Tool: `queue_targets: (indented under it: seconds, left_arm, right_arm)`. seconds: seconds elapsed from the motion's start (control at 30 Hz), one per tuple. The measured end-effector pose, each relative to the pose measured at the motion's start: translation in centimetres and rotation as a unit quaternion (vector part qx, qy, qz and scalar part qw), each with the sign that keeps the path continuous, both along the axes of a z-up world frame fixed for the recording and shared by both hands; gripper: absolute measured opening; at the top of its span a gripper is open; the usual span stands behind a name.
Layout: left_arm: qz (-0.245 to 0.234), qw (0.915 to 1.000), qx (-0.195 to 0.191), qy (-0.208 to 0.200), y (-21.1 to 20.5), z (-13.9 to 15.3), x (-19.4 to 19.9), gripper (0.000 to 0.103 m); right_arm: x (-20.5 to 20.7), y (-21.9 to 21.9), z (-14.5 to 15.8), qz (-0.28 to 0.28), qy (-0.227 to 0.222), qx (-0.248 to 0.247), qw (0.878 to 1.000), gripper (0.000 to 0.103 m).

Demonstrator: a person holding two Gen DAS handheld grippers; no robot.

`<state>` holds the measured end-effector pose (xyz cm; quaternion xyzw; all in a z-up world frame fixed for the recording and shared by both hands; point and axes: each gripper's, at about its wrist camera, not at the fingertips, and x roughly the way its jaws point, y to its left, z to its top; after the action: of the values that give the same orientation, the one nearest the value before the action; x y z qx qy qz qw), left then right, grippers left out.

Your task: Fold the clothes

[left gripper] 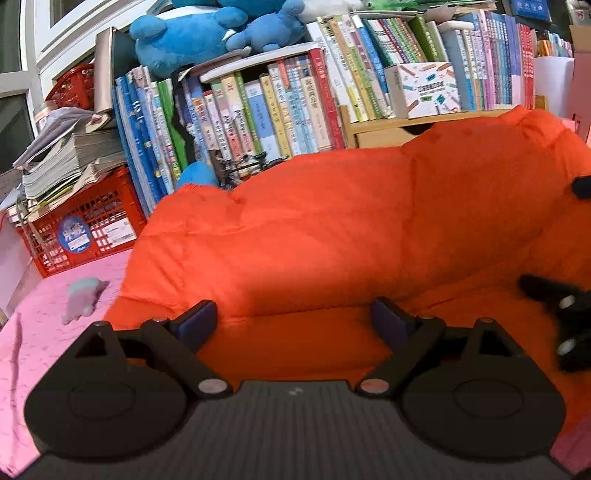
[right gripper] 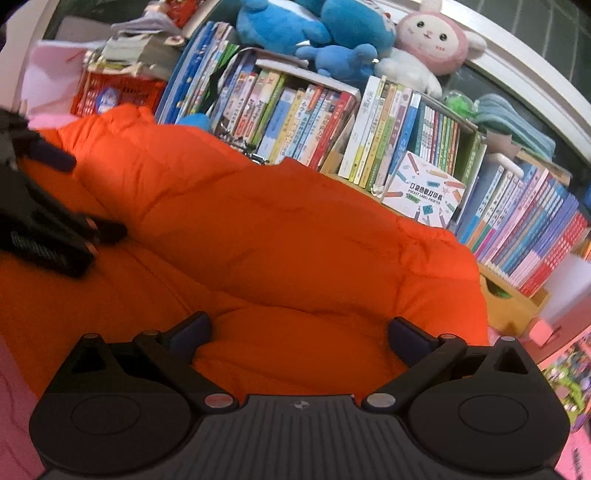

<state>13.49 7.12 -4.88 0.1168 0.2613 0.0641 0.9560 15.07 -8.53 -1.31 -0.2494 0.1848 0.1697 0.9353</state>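
The left gripper [left gripper: 293,319] and right gripper [right gripper: 299,332] both pointed forward and slightly downward, jaws spread wide apart and empty, over the orange puffer jacket [left gripper: 332,229] that filled the middle of each view on the pink sheet [left gripper: 55,325]. At right in the right-wrist view, a box [right gripper: 424,194] among the books read "POCKET LABEL PRINTER".

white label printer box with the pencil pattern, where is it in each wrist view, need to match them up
Left wrist view: the white label printer box stands upper right of centre on the wooden shelf, above the orange puffer jacket.
Right wrist view: the box sits right of centre, tilted, just past the jacket's far edge.
Shared landmark: the blue plush toys on top of the books, up and left of the box in both.
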Motion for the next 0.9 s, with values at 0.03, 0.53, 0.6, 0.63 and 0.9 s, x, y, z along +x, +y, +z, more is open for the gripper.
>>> queue_targets:
  seconds: [0.03, 0.53, 0.6, 0.63, 0.9]
  left_arm:
    - [0.003, 1.0, 0.0, 0.001, 0.5, 0.0, -0.1, 0.093]
    - [0.097, 0.9936, -0.051, 0.025, 8.9, 0.0, -1.1, 0.096]
    - [0.096, 0.9939, -0.047, 0.026, 8.8, 0.0, -1.1, 0.096]
    - [0.096, 0.994, -0.045, 0.027, 8.7, 0.1, -1.2, 0.096]
    - [0.088, 0.991, -0.095, 0.033, 10.3, 0.0, -1.0, 0.096]
  right_arm:
    - [0.0, -0.3, 0.0, 0.0, 0.001, -0.002, 1.0, 0.103]
    - [-0.1, -7.4, -0.5, -0.065, 0.0, -0.01, 0.998, 0.103]
    - [-0.3, -8.5, -0.5, -0.076, 0.0, -0.01, 0.997, 0.103]
    - [-0.3, -9.0, -0.6, -0.085, -0.003, -0.017, 0.996, 0.102]
    - [-0.7, -11.8, -0.7, -0.112, -0.008, -0.031, 0.993, 0.102]
